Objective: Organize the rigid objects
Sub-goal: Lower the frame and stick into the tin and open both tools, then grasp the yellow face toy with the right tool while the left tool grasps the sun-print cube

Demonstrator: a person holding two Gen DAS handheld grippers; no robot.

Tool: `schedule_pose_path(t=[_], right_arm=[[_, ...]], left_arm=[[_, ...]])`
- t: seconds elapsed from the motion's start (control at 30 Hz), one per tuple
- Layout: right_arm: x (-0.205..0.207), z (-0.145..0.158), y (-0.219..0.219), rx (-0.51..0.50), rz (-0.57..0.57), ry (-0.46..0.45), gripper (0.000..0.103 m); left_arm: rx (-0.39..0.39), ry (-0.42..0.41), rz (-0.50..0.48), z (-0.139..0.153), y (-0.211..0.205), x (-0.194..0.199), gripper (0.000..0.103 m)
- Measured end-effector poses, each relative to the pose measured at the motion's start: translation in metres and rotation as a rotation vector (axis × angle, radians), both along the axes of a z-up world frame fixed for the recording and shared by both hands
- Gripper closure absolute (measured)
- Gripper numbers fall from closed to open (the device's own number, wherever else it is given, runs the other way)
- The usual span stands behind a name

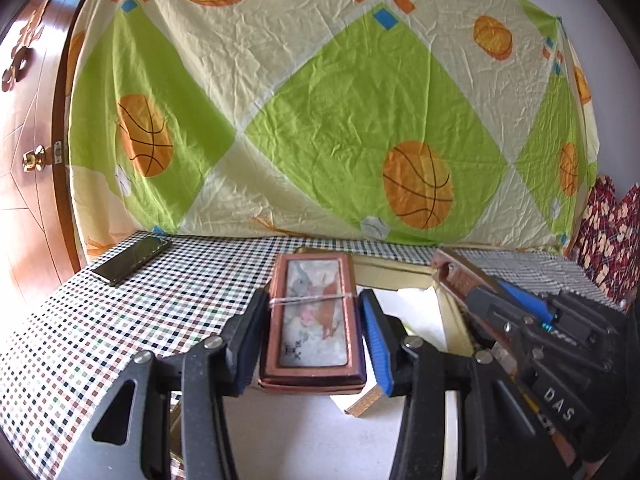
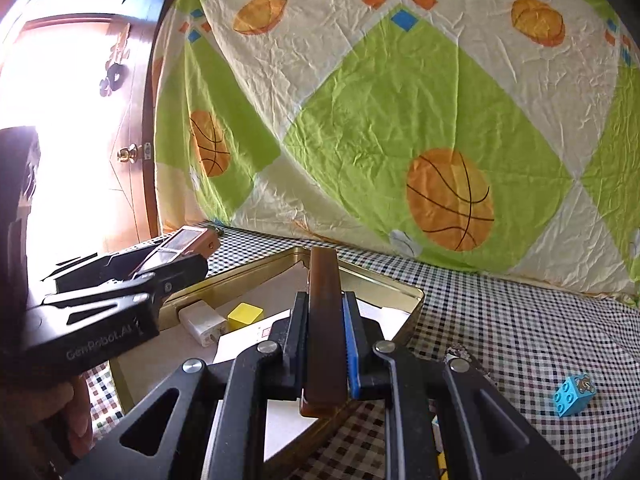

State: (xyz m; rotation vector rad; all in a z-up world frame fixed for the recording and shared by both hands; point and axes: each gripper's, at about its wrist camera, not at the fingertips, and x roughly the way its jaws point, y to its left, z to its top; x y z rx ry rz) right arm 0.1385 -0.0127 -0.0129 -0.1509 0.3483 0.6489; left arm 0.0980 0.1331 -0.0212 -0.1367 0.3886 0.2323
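What I can't make out

My left tongs (image 1: 314,332) cover most of the gold tin (image 1: 384,270); the phone (image 1: 130,260) at ten o'clock is dim; the doorway (image 2: 60,120) at nine o'clock is washed out.

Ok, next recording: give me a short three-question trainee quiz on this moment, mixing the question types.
1. True or false: the left hand-held gripper is empty.
2. Which loose item lies on the checked cloth, outside the gold tin?
A. yellow block
B. blue toy brick
C. white charger
3. Fill in: the right hand-held gripper is shut on a flat ____-coloured bar.

Key:
1. False; it grips a copper-framed picture box.
2. B; the blue toy brick lies on the cloth, while the yellow block and white charger sit inside the tin.
3. Brown; the brown bar sits edge-up between its pads.
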Motion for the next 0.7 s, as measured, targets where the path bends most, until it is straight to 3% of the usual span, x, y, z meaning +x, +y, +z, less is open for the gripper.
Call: schedule_pose_path(t=[0.43,0.47,0.5,0.6,0.7], right_arm=[[0.025,-0.011,0.033,-0.055,0.042,0.083,0.085],[0.024,-0.011,0.032,-0.056,0.036,0.082,0.079],[0.023,-0.011,0.03,-0.052,0.03,0.079,0.063],[0.015,-0.003,0.006,0.002,0.008,0.058,0.035],[0.006,0.0,-0.028,-0.019,-0.048,0.007,0.031]], left_arm=[[0.028,0.093,0.024,-0.013,0.011,0.019,0.054],[0.035,0.091,0.035,-0.013,0.01,0.018,0.041],[0.038,0.084,0.041,-0.012,0.01,0.016,0.034],[0.038,0.05,0.06,-0.009,0.009,0.005,0.017],[0.052,0.017,0.067,-0.006,0.005,-0.008,0.004]])
